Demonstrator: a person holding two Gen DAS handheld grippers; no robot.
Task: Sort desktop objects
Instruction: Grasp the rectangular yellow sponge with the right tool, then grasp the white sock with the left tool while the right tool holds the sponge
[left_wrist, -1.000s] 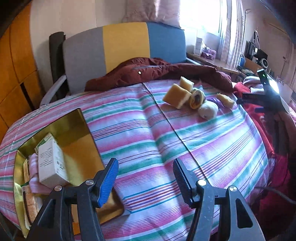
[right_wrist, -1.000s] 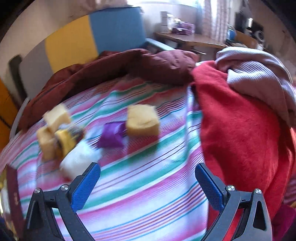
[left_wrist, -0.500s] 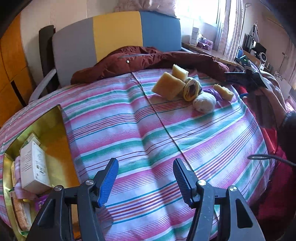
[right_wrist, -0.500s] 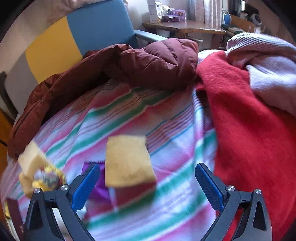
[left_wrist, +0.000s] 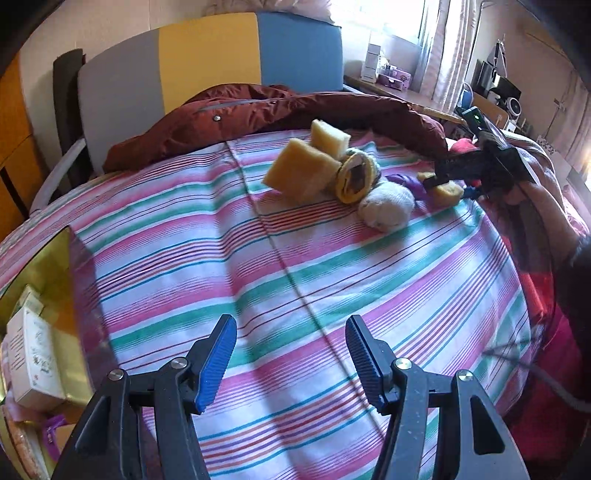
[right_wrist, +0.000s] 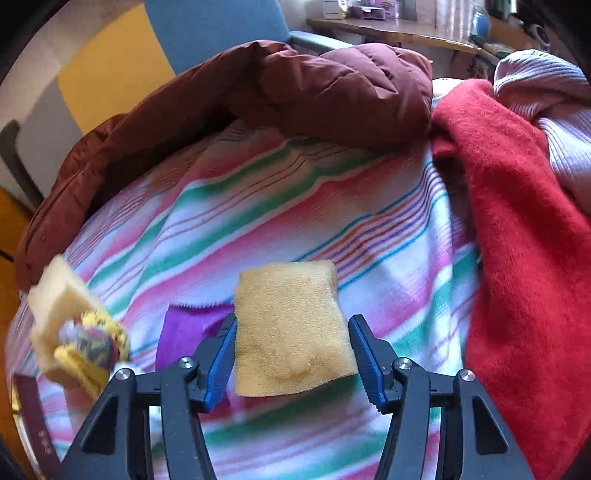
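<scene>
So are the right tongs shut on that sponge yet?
Cannot tell. The right tongs straddle the sponge; the left pad seems to touch it, with a sliver showing at the right one.

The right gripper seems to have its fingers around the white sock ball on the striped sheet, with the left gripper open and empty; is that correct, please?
Not quite: the right gripper brackets the yellow sponge, not the white sock ball, as the right wrist view shows. The left gripper is indeed open and empty above the striped sheet.
</scene>
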